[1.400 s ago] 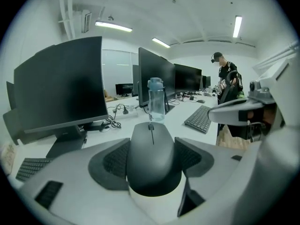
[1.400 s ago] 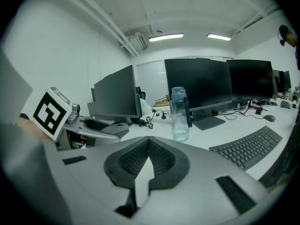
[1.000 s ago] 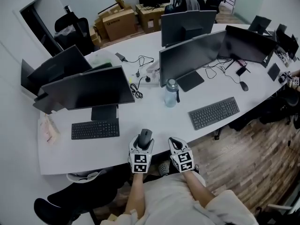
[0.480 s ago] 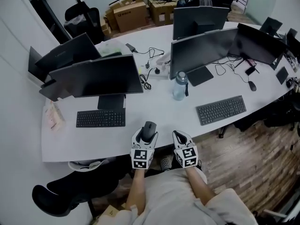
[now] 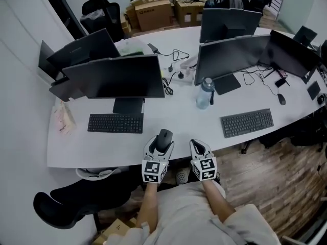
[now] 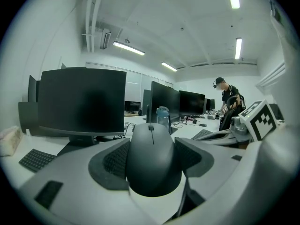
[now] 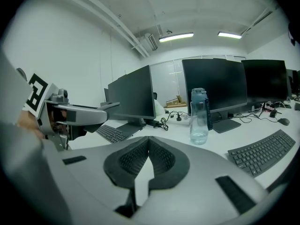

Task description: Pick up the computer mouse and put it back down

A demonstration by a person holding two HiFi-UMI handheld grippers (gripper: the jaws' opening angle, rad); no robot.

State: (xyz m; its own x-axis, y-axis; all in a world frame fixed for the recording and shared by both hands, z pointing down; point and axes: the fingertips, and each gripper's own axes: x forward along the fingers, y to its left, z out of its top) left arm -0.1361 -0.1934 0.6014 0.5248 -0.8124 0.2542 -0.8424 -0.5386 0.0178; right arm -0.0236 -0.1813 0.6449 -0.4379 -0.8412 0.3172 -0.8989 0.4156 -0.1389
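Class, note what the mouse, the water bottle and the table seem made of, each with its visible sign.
Mouse: likely matte dark plastic; smooth moulded shell, dull sheen.
Water bottle: probably clear bluish plastic; background shows through.
Table: perhaps white laminate; flat, even, faintly glossy.

White curved worktop point(image 5: 102, 149) carries 4+ monitors point(image 5: 120, 78), 2 keyboards point(image 5: 115, 123), water bottle point(image 5: 204, 93), cables point(image 5: 173, 68).

We count two tools, the left tool point(image 5: 162, 144) and the right tool point(image 5: 199, 146). On the desk point(image 5: 173, 121) we count two mice: the computer mouse point(image 5: 164, 136) and a second mouse point(image 5: 281, 99). There are two keyboards, a left keyboard point(image 5: 115, 123) and a right keyboard point(image 5: 247, 122); one water bottle point(image 5: 204, 94); and at least five monitors point(image 5: 115, 78).
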